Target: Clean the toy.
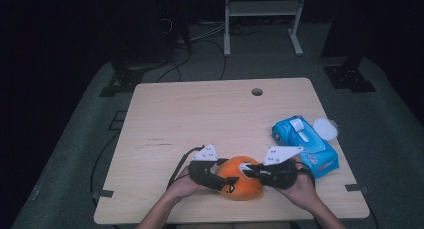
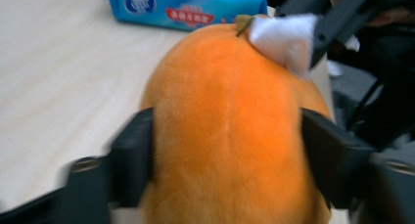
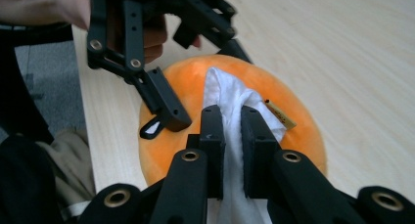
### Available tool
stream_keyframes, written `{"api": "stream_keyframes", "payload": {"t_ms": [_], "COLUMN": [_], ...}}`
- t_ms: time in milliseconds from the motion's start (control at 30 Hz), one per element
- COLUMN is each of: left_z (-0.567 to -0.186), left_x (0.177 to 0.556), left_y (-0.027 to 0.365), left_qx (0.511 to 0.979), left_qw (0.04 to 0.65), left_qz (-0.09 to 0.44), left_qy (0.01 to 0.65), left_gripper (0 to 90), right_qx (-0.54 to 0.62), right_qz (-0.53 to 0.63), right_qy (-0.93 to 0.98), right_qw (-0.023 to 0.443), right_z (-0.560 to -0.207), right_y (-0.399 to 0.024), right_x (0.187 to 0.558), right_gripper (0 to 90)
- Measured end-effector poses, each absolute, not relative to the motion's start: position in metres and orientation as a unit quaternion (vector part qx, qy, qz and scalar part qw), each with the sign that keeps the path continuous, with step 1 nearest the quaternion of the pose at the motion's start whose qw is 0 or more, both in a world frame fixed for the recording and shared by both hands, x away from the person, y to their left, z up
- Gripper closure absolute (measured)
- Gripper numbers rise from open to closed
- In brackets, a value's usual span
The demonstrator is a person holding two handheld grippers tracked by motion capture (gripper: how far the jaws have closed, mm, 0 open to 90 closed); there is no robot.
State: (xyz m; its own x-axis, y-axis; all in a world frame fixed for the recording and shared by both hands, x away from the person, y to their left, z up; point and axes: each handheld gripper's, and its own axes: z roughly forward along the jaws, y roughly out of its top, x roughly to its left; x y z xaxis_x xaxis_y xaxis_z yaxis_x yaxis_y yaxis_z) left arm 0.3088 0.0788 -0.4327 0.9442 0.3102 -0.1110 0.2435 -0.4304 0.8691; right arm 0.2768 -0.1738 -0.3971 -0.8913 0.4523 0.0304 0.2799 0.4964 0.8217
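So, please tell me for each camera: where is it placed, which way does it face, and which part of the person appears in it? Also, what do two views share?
High view: above the person's side, looking forward and down on the table; both forearms, left gripper, right gripper.
Left gripper view: rides the left gripper; jaws grip the orange plush toy.
Right gripper view: rides the right gripper; jaws pinch a white wipe; a hand shows.
Shared: toy and wipe in both gripper views.

Black claws, brass rivets, grey triangular top plates (cables trailing).
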Motion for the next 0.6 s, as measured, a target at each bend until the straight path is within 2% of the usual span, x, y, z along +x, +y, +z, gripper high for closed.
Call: {"api": "stream_keyframes", "payload": {"t_ms": [67,167,333,500,600], "left_z": [-0.426,-0.42,-0.431,-0.435,-0.434], "left_x": [0.307,0.305,0.307,0.305,0.303], "left_y": [0.077,0.07,0.071,0.077,0.077], "left_qx": [0.837,0.834,0.833,0.84,0.842], "left_qw": [0.522,0.512,0.516,0.51,0.507], "left_qz": [0.079,0.168,0.17,0.16,0.162], "left_qy": [0.144,0.118,0.104,0.089,0.084], "left_gripper": [40.5,39.9,36.6,32.5,30.7], "right_qx": [0.219,0.222,0.238,0.236,0.223], "right_qz": [0.468,0.489,0.494,0.477,0.474], "right_qy": [0.85,0.832,0.817,0.833,0.84], "right_qw": [0.103,0.136,0.18,0.152,0.141], "right_z": [-0.388,-0.371,-0.368,-0.39,-0.383], "right_y": [-0.178,-0.181,-0.168,-0.158,-0.161], "right_x": [0.281,0.287,0.311,0.317,0.309], "right_gripper": [81.1,81.1,81.1,78.2,68.8]}}
